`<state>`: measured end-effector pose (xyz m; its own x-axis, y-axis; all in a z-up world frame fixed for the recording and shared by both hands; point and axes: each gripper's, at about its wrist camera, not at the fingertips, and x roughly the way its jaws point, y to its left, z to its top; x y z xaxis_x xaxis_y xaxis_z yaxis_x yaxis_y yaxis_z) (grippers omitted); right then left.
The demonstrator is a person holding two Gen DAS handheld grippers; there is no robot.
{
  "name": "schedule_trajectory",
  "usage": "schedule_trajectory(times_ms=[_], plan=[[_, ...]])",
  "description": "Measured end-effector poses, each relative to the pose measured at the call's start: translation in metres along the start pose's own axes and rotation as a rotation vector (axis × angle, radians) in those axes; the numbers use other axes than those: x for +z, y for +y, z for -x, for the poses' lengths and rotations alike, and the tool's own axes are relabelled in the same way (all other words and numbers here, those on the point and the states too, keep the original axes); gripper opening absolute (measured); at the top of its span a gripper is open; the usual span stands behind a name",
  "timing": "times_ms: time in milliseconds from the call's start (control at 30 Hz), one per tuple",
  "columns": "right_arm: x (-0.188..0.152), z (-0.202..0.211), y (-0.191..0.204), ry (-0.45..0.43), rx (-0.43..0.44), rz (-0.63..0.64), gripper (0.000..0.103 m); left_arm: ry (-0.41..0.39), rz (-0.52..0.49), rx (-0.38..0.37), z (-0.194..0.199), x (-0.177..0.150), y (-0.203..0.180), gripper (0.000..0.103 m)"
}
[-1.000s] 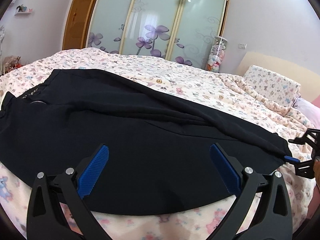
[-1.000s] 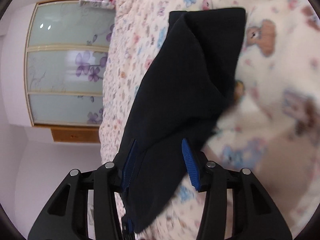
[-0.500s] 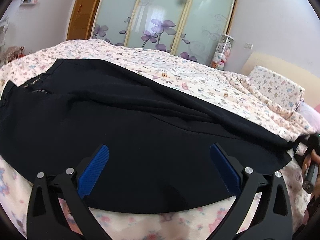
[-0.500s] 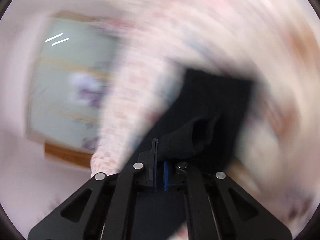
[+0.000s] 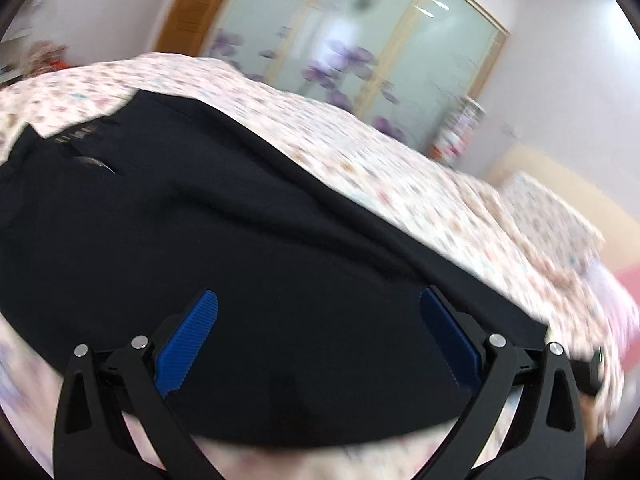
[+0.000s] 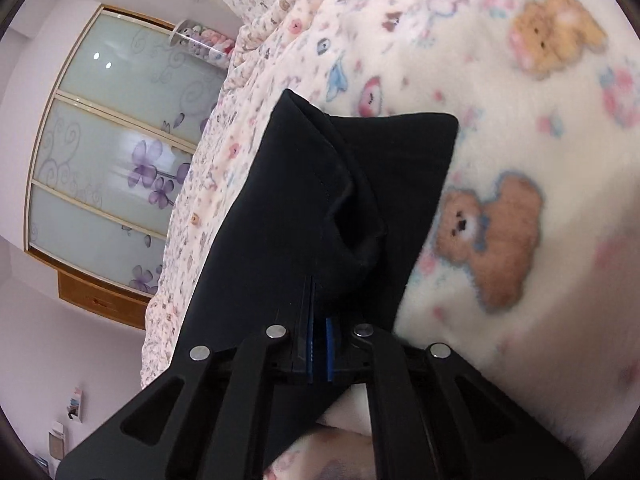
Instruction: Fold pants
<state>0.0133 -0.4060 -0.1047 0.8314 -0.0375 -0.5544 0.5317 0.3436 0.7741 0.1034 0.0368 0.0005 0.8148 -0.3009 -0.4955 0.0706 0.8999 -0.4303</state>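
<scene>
Black pants (image 5: 224, 240) lie spread across a bed, waistband at the far left and legs running to the right. My left gripper (image 5: 318, 340) hovers open over the middle of the near leg, its blue pads wide apart with only cloth below them. In the right wrist view the leg end of the pants (image 6: 332, 208) is bunched into a fold, and my right gripper (image 6: 319, 304) is shut on that cloth near the hem, its blue pads pressed together on it.
The bed carries a pale blanket (image 6: 520, 120) printed with teddy bears. A wardrobe with frosted, flower-patterned sliding doors (image 5: 352, 48) stands behind the bed. A pillow (image 5: 548, 216) and a beige headboard sit at the far right.
The right gripper has shut on the hem end of the pants, bunching the cloth. The left gripper has swung sideways and rolled, so the bed now looks tilted.
</scene>
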Motion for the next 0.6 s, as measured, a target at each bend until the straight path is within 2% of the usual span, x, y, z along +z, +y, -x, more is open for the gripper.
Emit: schedule_trajectory(times_ms=[167, 267, 333, 400, 467, 533, 600], plan=[[0.007, -0.001, 0.009, 0.002, -0.054, 0.074, 0.004, 0.005, 0.012, 0.082, -0.037, 0.083, 0.024, 0.101], [0.009, -0.004, 0.012, 0.011, -0.064, 0.085, 0.004, 0.083, 0.059, 0.147, -0.085, 0.133, 0.044, 0.101], [0.011, -0.005, 0.011, 0.022, -0.061, 0.081, 0.004, 0.141, 0.163, 0.167, -0.121, 0.158, 0.062, 0.101], [0.014, -0.007, 0.011, 0.035, -0.059, 0.088, 0.004, 0.201, 0.260, 0.177, -0.155, 0.174, 0.078, 0.101], [0.015, -0.008, 0.013, 0.043, -0.062, 0.102, 0.004, 0.229, 0.368, 0.187, -0.184, 0.182, 0.092, 0.100], [0.017, -0.012, 0.017, 0.051, -0.074, 0.132, 0.004, 0.208, 0.486, 0.192, -0.206, 0.184, 0.107, 0.100], [0.018, -0.013, 0.019, 0.056, -0.080, 0.152, 0.004, 0.201, 0.532, 0.223, -0.223, 0.181, 0.114, 0.100]])
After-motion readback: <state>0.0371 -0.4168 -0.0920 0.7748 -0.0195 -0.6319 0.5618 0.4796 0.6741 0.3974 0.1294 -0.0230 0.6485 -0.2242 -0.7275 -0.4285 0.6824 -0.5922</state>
